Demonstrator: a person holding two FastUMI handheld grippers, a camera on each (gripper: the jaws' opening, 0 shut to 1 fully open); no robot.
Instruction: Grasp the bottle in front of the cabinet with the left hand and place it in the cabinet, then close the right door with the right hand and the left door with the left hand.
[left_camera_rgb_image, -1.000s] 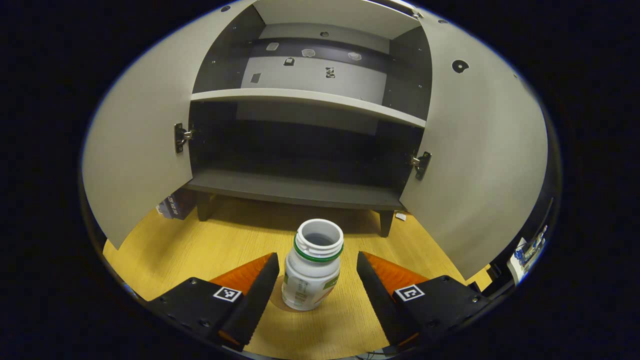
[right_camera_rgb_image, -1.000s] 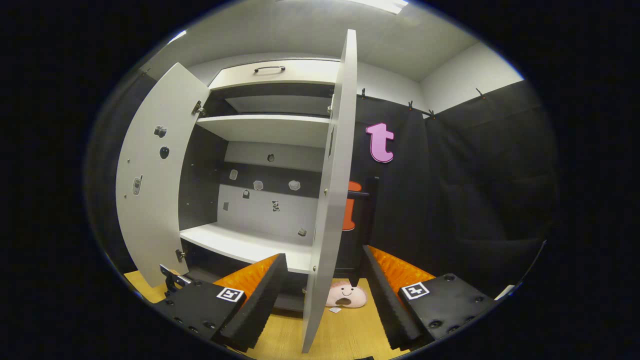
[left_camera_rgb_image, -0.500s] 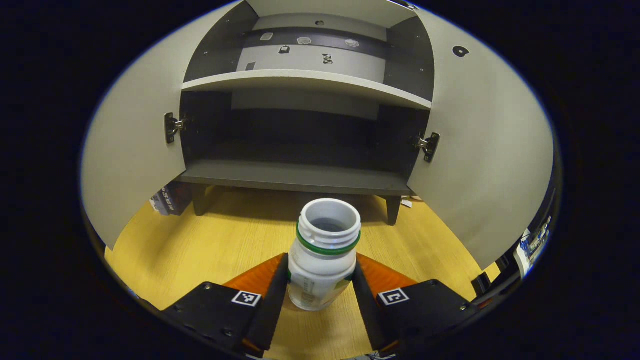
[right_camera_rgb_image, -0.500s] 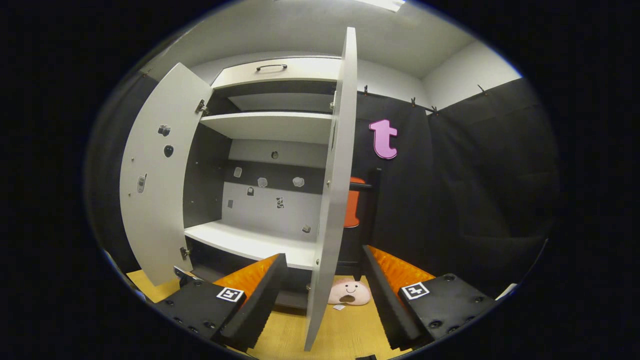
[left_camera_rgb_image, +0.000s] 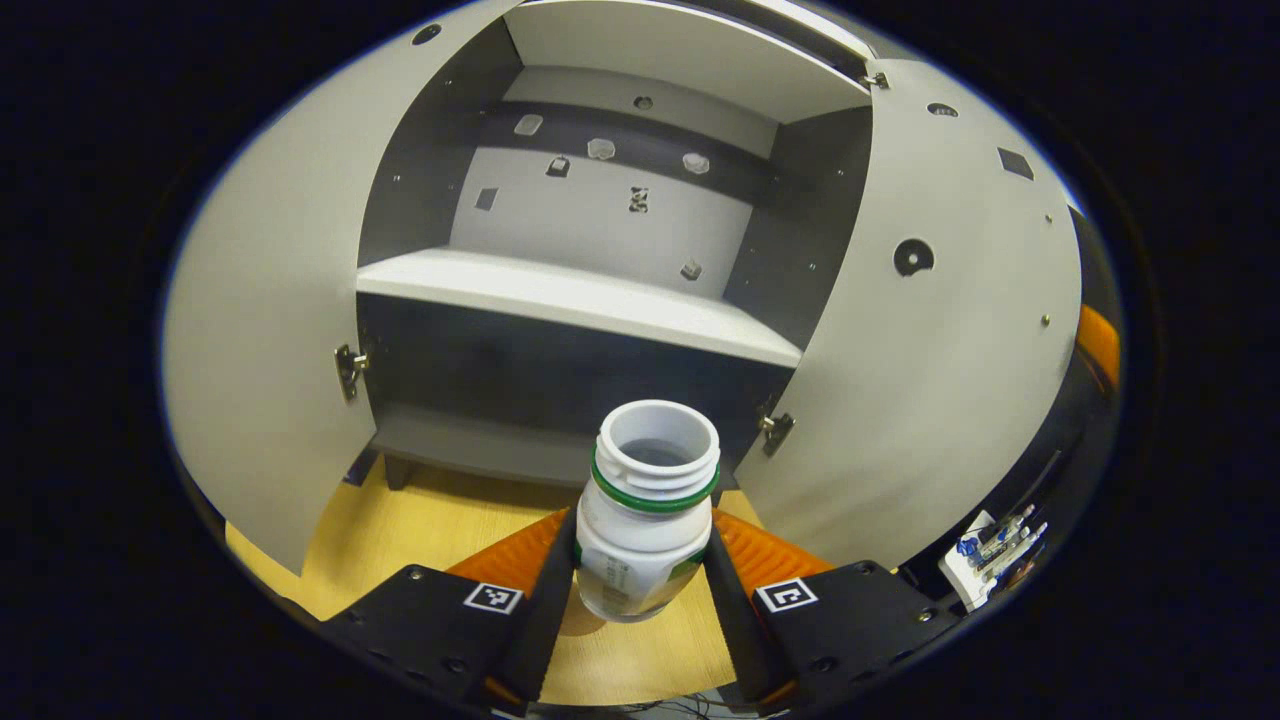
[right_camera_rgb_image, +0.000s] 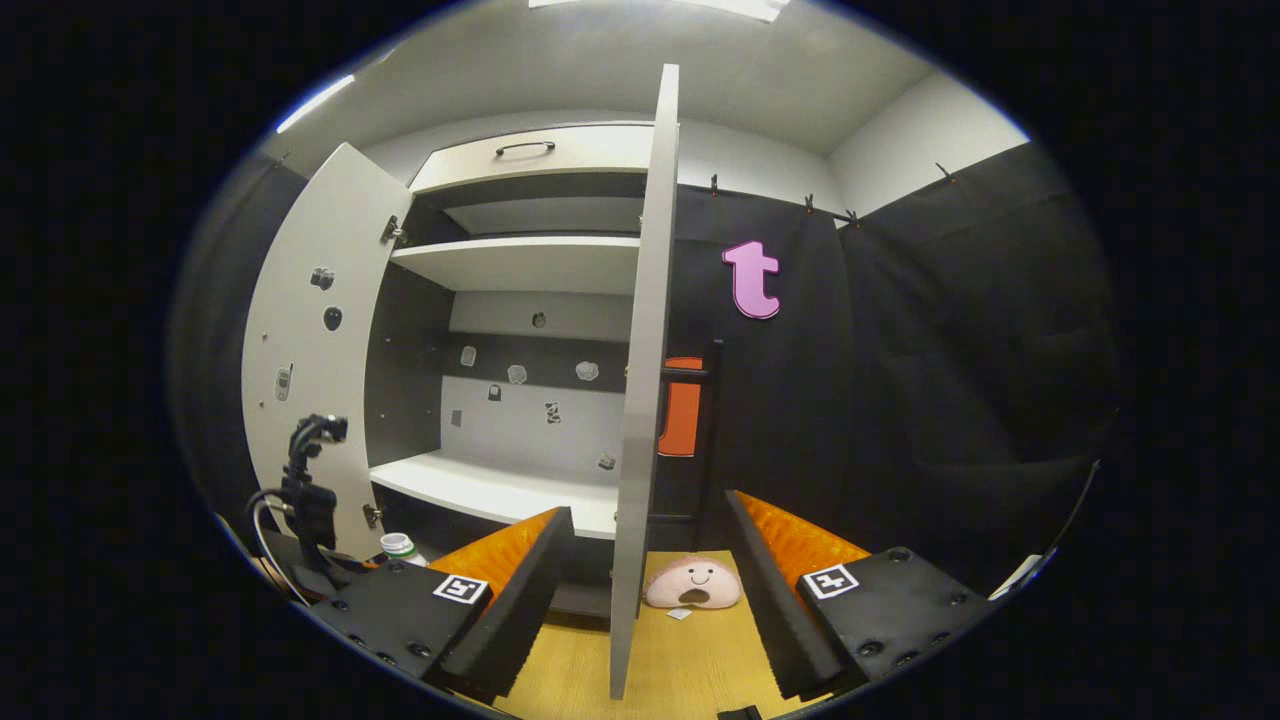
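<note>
Wood-grain worktop (left_camera_rgb_image: 430, 520) lies below the open cabinet (left_camera_rgb_image: 570, 300), the landmark. Your left tool (left_camera_rgb_image: 640, 590) is clamped on the uncapped bottle (left_camera_rgb_image: 645, 520), held upright in front of the cabinet's lower shelf (left_camera_rgb_image: 470, 440). Keep it level, clear the shelf edge, and set it well inside. Your right tool (right_camera_rgb_image: 645, 590) stands wide, straddling the edge of the cabinet's right door (right_camera_rgb_image: 640, 400).

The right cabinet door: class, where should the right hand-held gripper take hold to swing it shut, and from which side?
Take the right door at its free vertical edge. It stands edge-on between the open fingers of the right hand-held gripper, a thin, flat panel they could straddle. Probably come straight ahead, then push from its outer face toward the cabinet.
</note>
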